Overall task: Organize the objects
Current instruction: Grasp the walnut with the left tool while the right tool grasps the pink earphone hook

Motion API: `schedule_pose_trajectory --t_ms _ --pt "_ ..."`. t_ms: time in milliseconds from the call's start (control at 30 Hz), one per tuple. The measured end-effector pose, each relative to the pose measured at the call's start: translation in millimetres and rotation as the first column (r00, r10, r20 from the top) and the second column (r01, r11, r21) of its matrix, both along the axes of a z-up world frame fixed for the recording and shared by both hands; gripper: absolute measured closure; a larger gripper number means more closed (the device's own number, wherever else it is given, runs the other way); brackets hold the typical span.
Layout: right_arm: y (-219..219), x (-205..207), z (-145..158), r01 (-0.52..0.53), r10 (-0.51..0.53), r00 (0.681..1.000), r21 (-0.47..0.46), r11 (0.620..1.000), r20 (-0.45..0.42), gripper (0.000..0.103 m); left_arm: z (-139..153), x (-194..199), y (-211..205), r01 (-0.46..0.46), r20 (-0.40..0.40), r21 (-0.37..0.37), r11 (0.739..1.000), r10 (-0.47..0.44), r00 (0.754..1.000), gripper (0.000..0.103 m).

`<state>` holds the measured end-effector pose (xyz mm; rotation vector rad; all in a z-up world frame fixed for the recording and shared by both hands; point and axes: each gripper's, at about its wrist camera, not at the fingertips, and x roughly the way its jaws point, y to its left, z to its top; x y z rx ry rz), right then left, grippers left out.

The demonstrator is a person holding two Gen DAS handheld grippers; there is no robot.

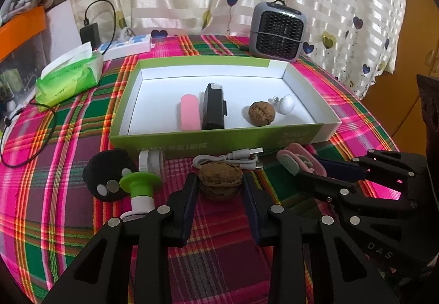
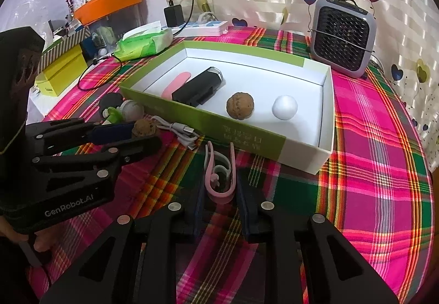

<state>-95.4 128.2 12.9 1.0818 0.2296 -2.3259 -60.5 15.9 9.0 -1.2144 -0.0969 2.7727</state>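
The open green box (image 1: 219, 136) lies mid-desk on the plaid cloth (image 1: 68, 139). Inside it lie a pink case (image 1: 188, 112), a black device (image 1: 214, 109), a walnut (image 1: 261, 113) and a white ball (image 1: 286, 104). Just in front of the box, the left gripper (image 1: 219, 186) has its fingers either side of a second walnut (image 1: 219, 180), touching its sides. Nearby, the right gripper (image 2: 219, 189) has its fingers closed on a pink clip (image 2: 219, 175). A white cable (image 1: 233, 160) lies between the walnut and the box.

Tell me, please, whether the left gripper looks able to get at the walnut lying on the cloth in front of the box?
Probably yes: the left gripper already has the walnut between its fingers, with nothing in between.
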Motion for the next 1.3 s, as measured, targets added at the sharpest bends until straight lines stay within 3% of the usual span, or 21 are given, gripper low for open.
schedule_pose_trajectory --t_ms 1300 --pt "1.1 11.3 16.5 -0.020 0.014 0.997 -0.080 0.997 -0.072 0.080 14.6 12.1 8.0 0.055 -0.087 0.016 0.998 -0.054 0.995 0.072"
